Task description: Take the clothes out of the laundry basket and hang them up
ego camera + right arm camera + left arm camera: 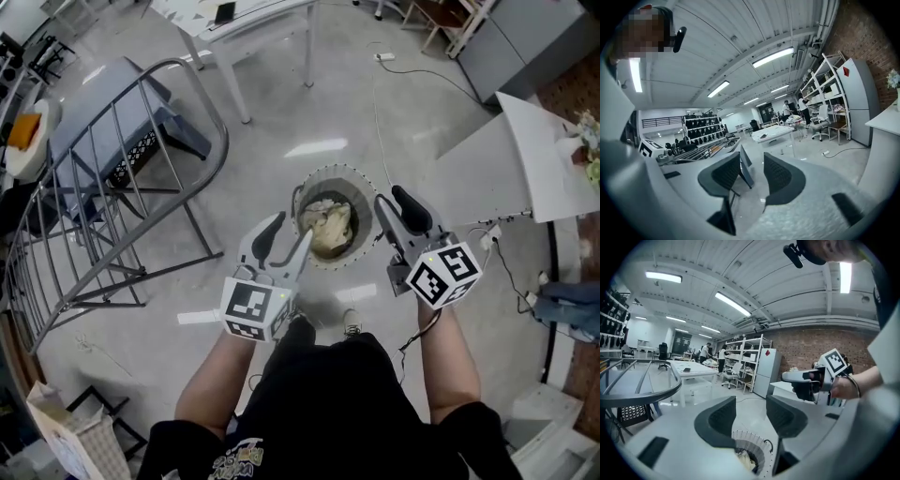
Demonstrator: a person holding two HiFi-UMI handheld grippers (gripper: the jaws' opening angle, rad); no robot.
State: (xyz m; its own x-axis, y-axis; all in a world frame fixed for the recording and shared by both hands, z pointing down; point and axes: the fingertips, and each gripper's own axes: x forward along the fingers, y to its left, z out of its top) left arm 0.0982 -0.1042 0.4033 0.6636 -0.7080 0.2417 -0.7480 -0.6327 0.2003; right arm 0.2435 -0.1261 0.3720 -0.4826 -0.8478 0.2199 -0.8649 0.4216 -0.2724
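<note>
Locate the drying rack (103, 178) at the left of the head view, opened out on the floor and well apart from the work point. Find the laundry basket (347, 176) on the floor straight ahead: round, rim up, set between the two grippers in the head view and below both. Confirm the clothes (330, 230) inside it as a pale crumpled heap with no readable long axis, hence no preferred approach angle. Read the left gripper (286, 242) as the nearer tool: overlapping the basket's left rim in the head view and, in the left gripper view, framing rim and heap just below the gap between its jaws. Read the right gripper (398, 214) as just beside the right rim, yet with the basket out of sight in the right gripper view and only floor and rack parts ahead. Treat both grippers as empty, jaws moderately apart, pads touching nothing. Judged next move: pitch down and descend onto the heap, most likely left gripper first, closing only after contact with fabric.
</note>
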